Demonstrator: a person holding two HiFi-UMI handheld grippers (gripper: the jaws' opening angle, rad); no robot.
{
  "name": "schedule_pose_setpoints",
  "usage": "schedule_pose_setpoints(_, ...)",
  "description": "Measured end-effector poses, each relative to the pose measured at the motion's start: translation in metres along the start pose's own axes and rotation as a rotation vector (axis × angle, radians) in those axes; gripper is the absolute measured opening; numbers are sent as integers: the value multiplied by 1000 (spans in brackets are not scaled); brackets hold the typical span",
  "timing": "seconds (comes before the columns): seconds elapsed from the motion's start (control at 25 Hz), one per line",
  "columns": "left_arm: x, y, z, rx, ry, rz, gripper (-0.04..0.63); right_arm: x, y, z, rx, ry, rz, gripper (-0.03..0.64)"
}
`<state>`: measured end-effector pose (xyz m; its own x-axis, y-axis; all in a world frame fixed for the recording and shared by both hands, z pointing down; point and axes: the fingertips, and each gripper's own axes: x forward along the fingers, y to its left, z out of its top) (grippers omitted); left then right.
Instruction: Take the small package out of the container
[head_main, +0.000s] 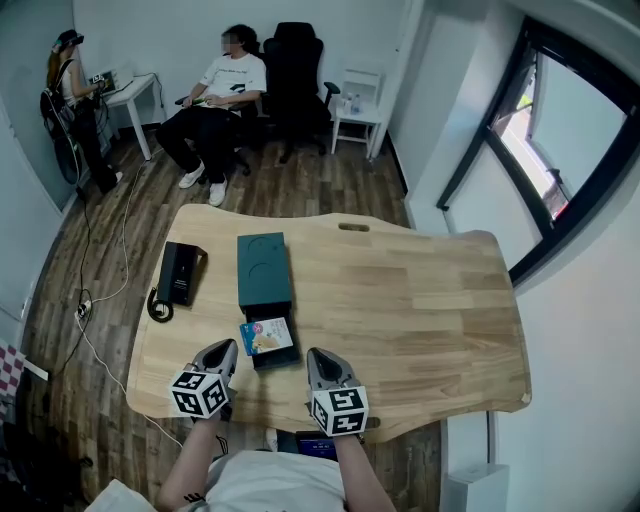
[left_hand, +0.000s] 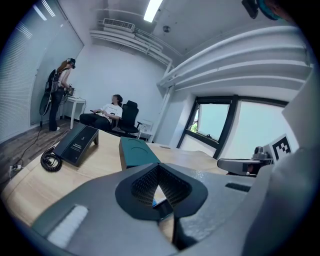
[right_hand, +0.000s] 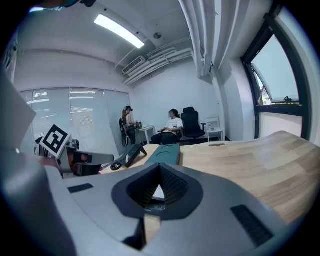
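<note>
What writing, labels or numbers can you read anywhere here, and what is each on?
Black box: white print on top, too small to read.
Package: coloured print, too blurred to read.
Left cube, right cube: square markers only, no words.
No text here is legible.

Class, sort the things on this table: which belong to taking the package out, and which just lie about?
Job: dark green rectangular container; small blue-and-white package inside it; left tongs; right tongs.
Lying about: black box; coiled black cable.
</note>
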<state>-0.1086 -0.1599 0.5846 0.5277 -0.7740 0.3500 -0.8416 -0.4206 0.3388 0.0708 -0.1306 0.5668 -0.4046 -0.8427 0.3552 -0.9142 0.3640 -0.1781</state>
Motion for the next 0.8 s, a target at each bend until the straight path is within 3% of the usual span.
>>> schedule_pose_setpoints(0.48,23,21,-16,-35,68,57,0,20,-15,-21,25,69,9,5)
schedule_pose_setpoints(0.8,39,27,-37,-73,121,37,0,38,-23,-42,41,131,19,5)
